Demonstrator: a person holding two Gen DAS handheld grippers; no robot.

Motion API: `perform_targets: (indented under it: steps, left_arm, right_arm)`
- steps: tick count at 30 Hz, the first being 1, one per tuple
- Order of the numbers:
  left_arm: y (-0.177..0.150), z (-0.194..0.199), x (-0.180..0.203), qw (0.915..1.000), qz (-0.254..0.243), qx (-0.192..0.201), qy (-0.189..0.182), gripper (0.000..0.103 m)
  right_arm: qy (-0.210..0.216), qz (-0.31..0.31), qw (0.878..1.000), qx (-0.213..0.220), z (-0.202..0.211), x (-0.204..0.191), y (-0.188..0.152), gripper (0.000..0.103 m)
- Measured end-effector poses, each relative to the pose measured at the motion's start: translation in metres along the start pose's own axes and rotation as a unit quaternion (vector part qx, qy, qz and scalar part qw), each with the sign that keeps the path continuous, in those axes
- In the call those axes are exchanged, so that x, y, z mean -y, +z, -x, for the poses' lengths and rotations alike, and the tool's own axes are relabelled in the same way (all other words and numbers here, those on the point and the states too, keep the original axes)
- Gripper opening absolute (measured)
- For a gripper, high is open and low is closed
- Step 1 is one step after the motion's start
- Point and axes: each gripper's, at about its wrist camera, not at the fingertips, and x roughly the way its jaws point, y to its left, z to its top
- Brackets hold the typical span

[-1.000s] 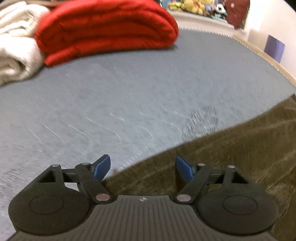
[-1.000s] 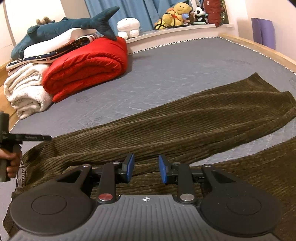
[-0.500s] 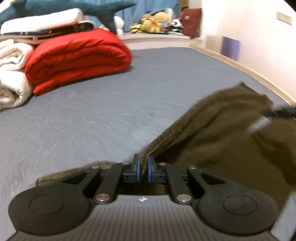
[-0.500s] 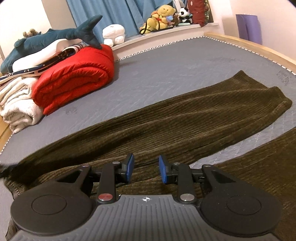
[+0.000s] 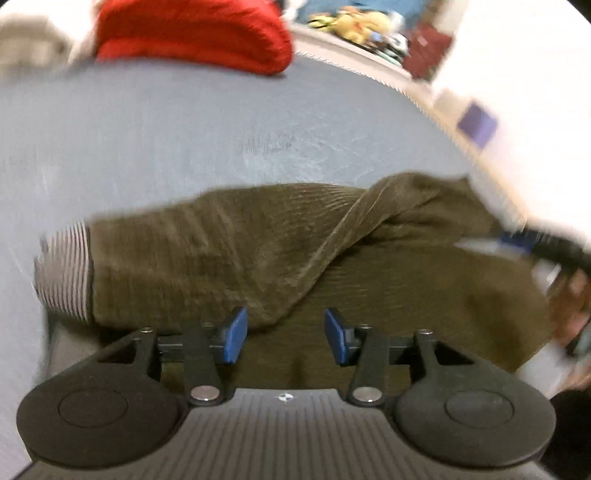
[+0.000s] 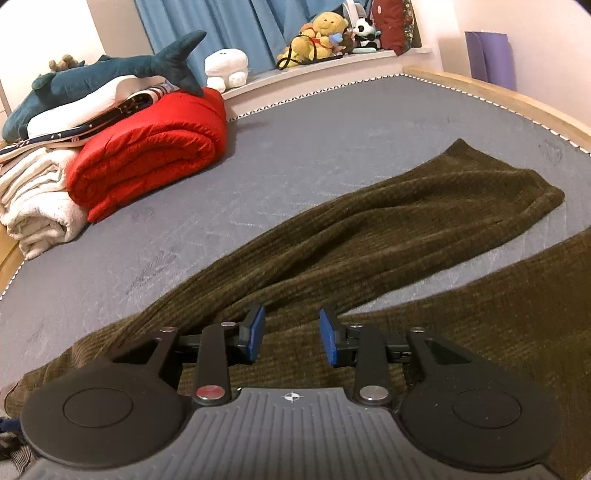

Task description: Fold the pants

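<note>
Olive corduroy pants (image 6: 369, 229) lie on the grey mattress (image 6: 332, 129), one leg stretching to the far right. In the blurred left wrist view the pants (image 5: 221, 258) are doubled over, with a striped waistband lining (image 5: 62, 273) at the left and a raised fold running down toward my left gripper (image 5: 286, 334). Its jaws are opening; the fold's tip lies beside the left pad, unpinched. My right gripper (image 6: 291, 338) hovers over the upper part of the pants with its jaws opening slightly, nothing between the pads. The other gripper and a hand (image 5: 572, 314) show at the right edge.
A rolled red blanket (image 6: 147, 147) and folded white towels (image 6: 33, 199) sit at the back left, with a shark plush (image 6: 110, 70) on top. Soft toys line the far ledge (image 6: 321, 33). The bed's wooden rim (image 6: 517, 99) curves along the right.
My left gripper shut on the pants' edge, carried it across to the right, then opened; the fabric now lies doubled over. The right gripper stayed nearly still, jaws a little wider.
</note>
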Motion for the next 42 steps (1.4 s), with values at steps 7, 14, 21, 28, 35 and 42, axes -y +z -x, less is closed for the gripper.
perform_targets:
  steps: [7,14,21,28,35,42]
  left_arm:
    - [0.002,-0.024,-0.051,0.985,0.169,-0.034,-0.009,0.053]
    - [0.007,-0.03,-0.052,0.9799,0.195,-0.007,0.041,0.036]
    - [0.016,-0.029,-0.051,0.978,0.185,-0.002,0.096,0.017]
    - [0.02,-0.042,-0.042,0.9793,0.153,-0.02,0.131,0.017]
    - [0.024,-0.048,-0.04,0.9801,0.144,-0.025,0.134,0.017]
    - [0.026,-0.053,-0.043,0.9823,0.132,-0.03,0.129,0.017]
  right_arm:
    - [-0.01,-0.006,1.0,0.003,0.003,0.005,-0.001,0.042]
    - [-0.012,-0.028,0.999,0.009,-0.002,0.012,0.001,0.042]
    - [-0.008,-0.09,0.995,0.051,0.008,0.038,0.009,0.034]
    - [0.006,-0.149,0.987,0.058,0.01,0.071,0.049,0.02]
    - [-0.03,-0.132,0.991,0.021,-0.083,0.086,0.14,0.023]
    - [-0.134,-0.098,0.984,-0.07,-0.22,0.088,0.173,0.041]
